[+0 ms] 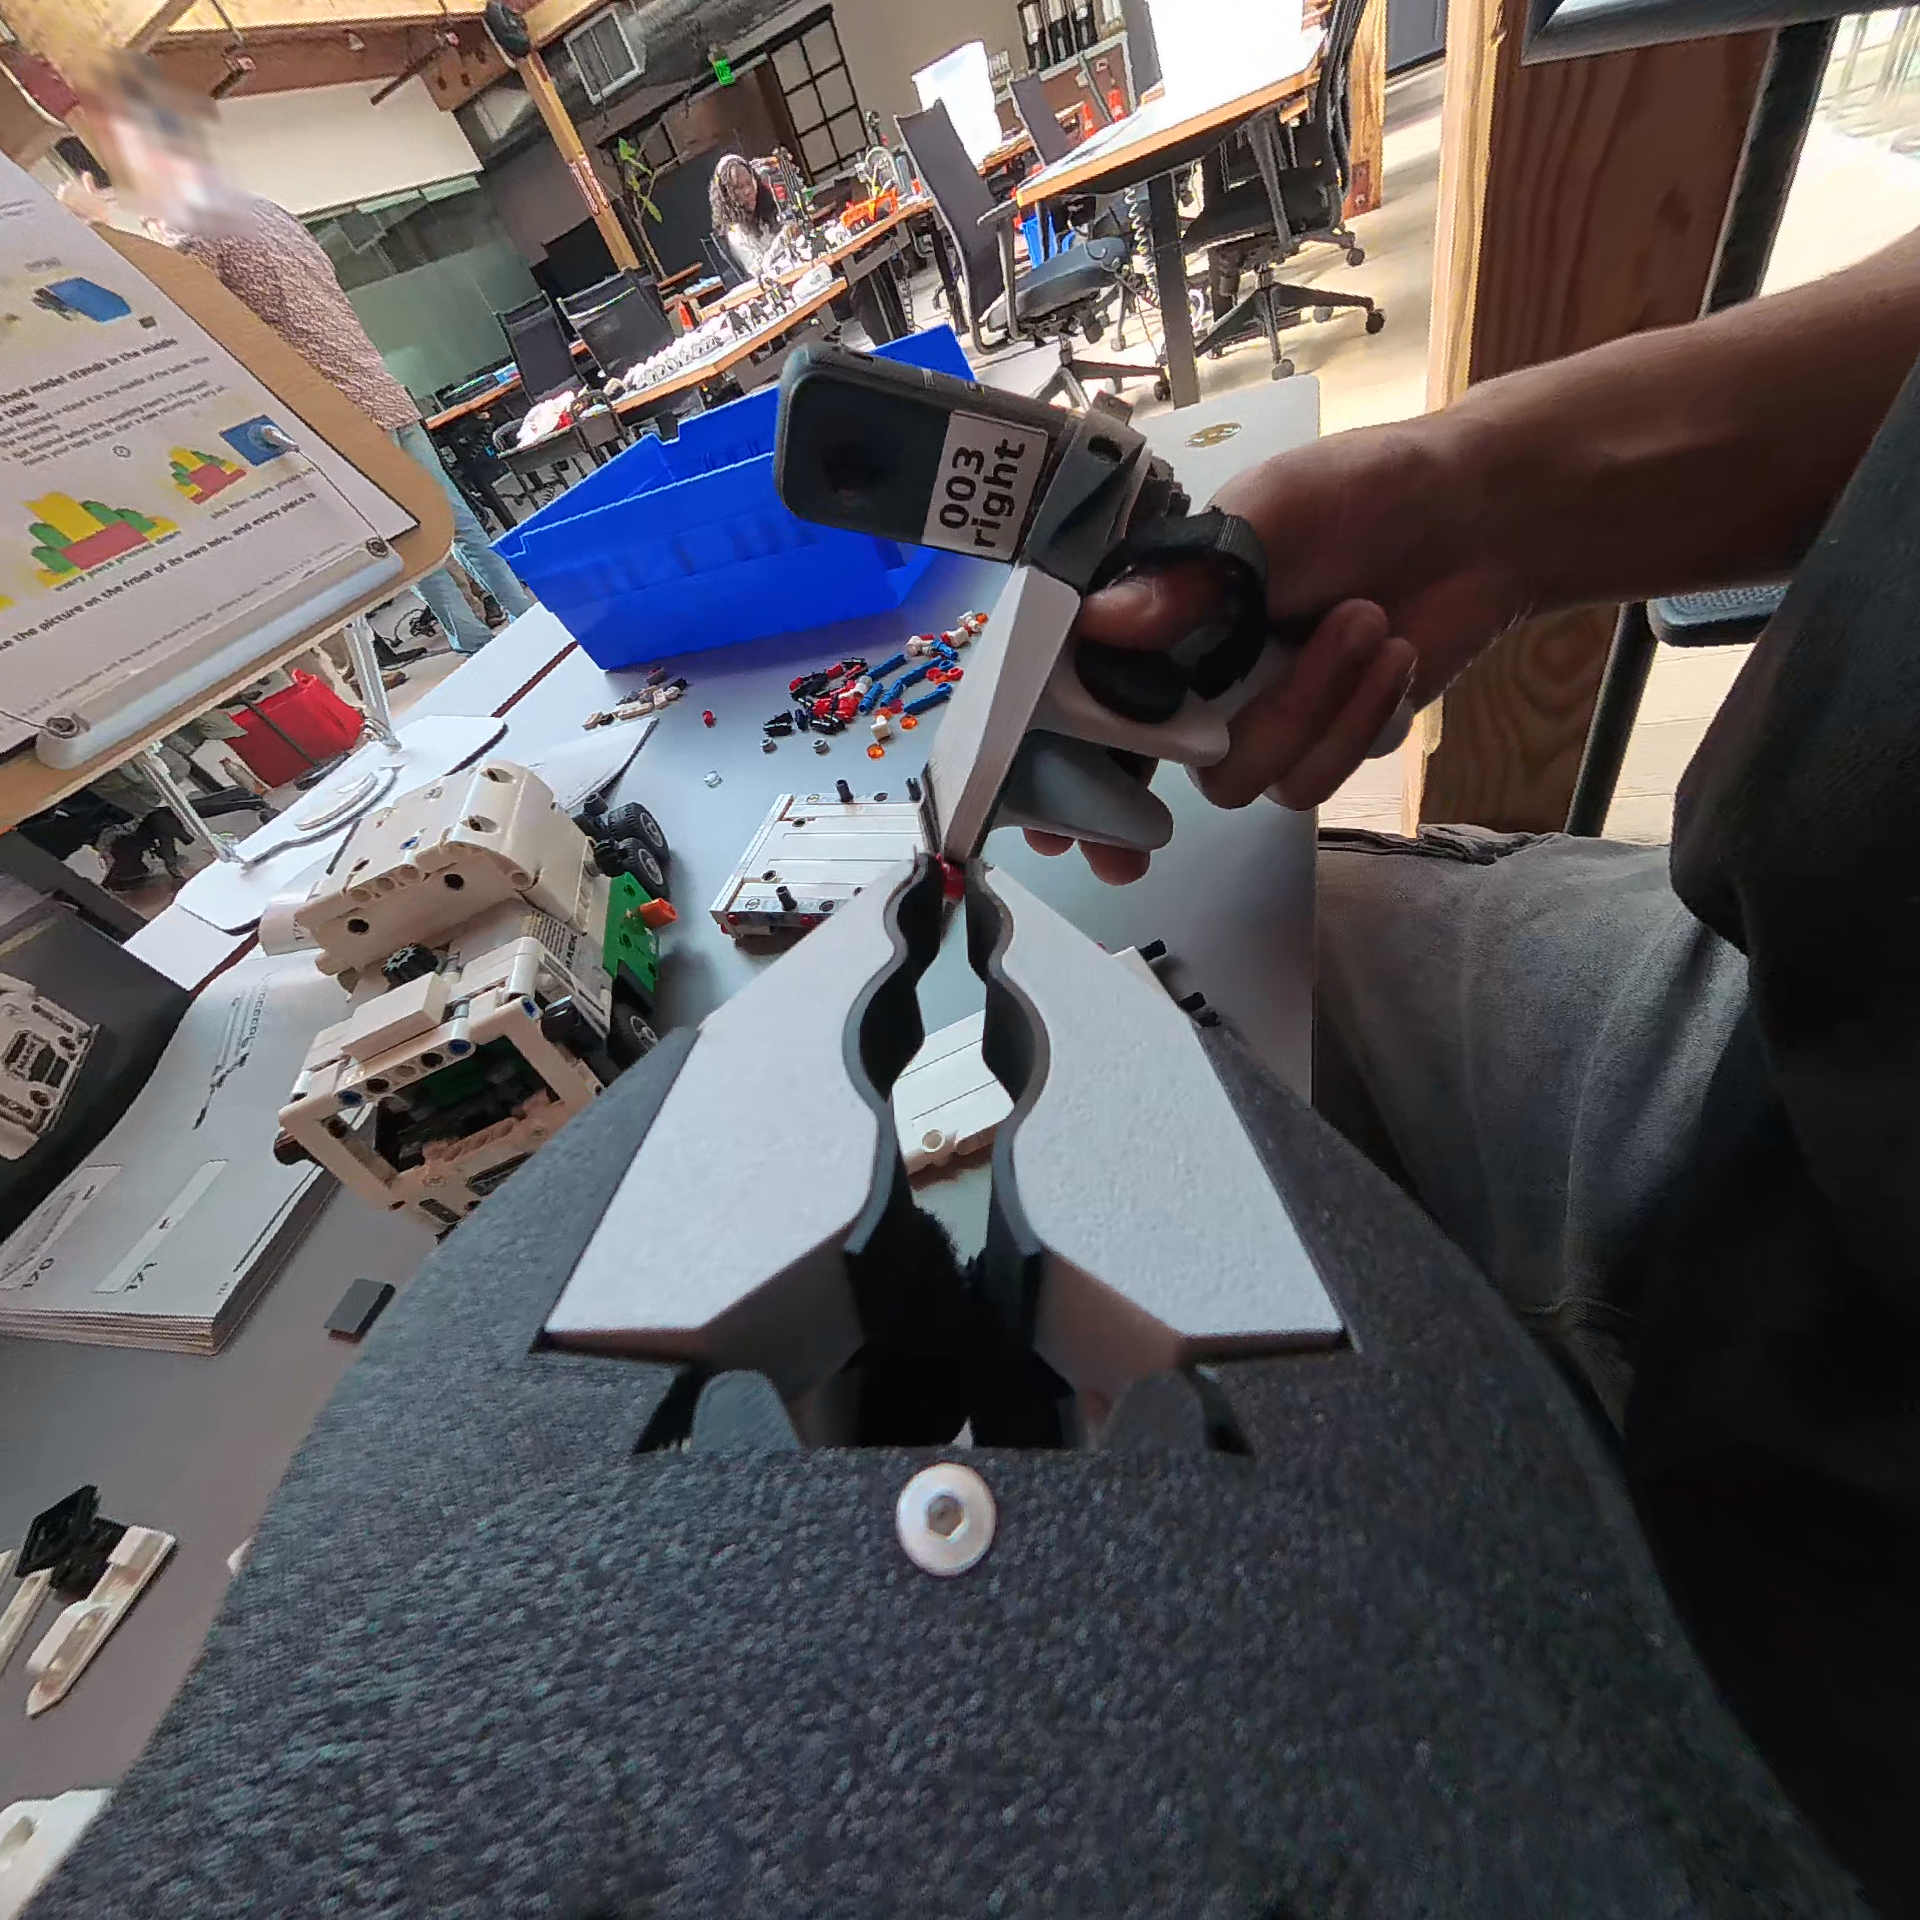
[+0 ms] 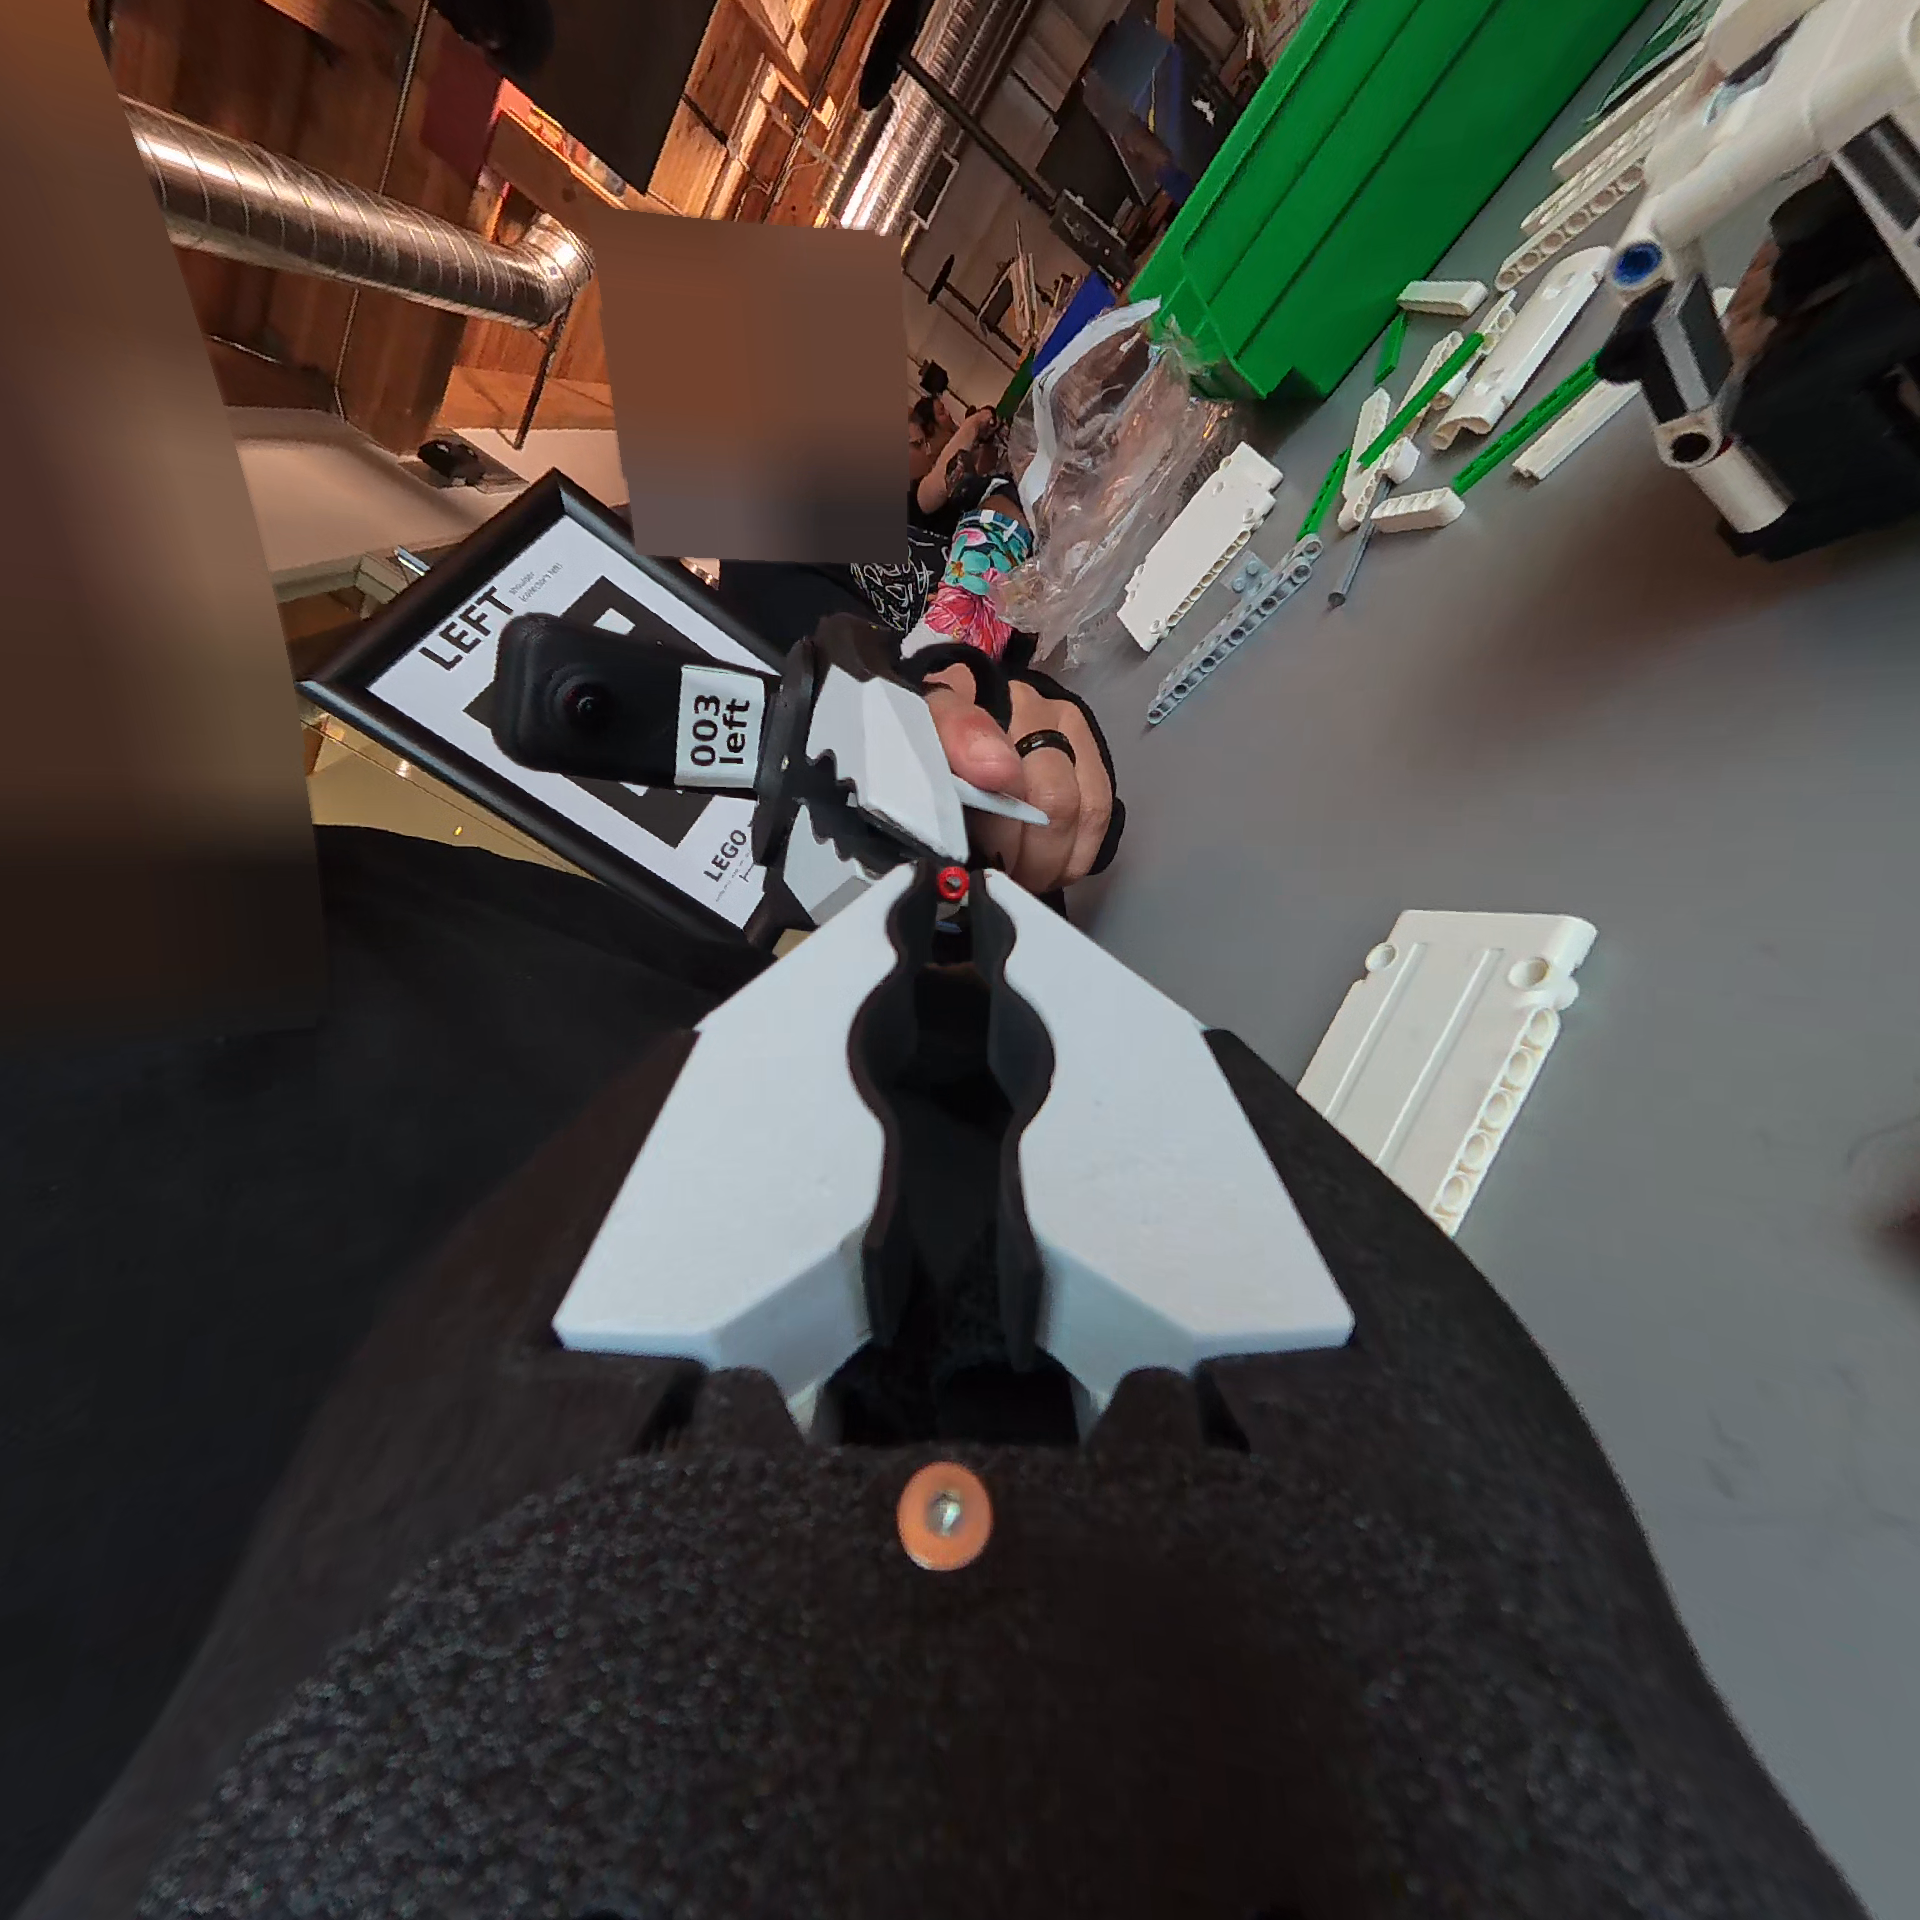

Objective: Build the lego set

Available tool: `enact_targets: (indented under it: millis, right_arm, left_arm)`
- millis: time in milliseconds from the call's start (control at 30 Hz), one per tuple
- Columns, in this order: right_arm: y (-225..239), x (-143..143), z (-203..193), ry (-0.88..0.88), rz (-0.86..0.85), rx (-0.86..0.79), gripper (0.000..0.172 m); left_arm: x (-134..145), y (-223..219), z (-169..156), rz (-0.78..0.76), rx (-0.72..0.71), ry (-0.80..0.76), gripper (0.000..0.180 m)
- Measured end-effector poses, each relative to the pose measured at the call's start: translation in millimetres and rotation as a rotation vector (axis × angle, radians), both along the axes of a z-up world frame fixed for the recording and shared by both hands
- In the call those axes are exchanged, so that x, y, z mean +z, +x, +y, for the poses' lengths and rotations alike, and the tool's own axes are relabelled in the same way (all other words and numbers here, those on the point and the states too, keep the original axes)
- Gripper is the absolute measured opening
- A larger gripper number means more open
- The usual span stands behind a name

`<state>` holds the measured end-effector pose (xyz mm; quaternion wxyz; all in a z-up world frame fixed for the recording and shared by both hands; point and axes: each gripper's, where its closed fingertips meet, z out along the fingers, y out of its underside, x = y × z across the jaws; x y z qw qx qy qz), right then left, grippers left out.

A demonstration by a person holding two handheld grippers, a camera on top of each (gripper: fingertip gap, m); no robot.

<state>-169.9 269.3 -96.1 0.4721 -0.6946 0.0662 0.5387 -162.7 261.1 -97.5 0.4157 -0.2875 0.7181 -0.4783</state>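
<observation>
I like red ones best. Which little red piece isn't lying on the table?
The tiny red piece raised between the left gripper and right gripper tips; other red ones lie scattered by the blue bin.

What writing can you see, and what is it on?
I won't quote writing; it stands on:
White sticker on right gripper camera.
Second white sticker on left gripper camera.
Black-framed sign.
Instruction sheet on stand, mostly too small.
Toy truck label, blurred.

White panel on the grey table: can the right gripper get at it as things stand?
Probably not yet: nothing blocks the white panel, but the right gripper has its fingers closed on a small red piece.
</observation>
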Motion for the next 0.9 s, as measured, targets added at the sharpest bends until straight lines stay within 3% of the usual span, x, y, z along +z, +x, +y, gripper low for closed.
enact_targets:
  millis: [900]
  right_arm:
    - [1.6,-6.9,-4.0,-0.021,-0.101,0.027,0.003]
  left_arm:
    - [-6.5,-0.7,-0.6,0.005,-0.026,0.029,0.003]
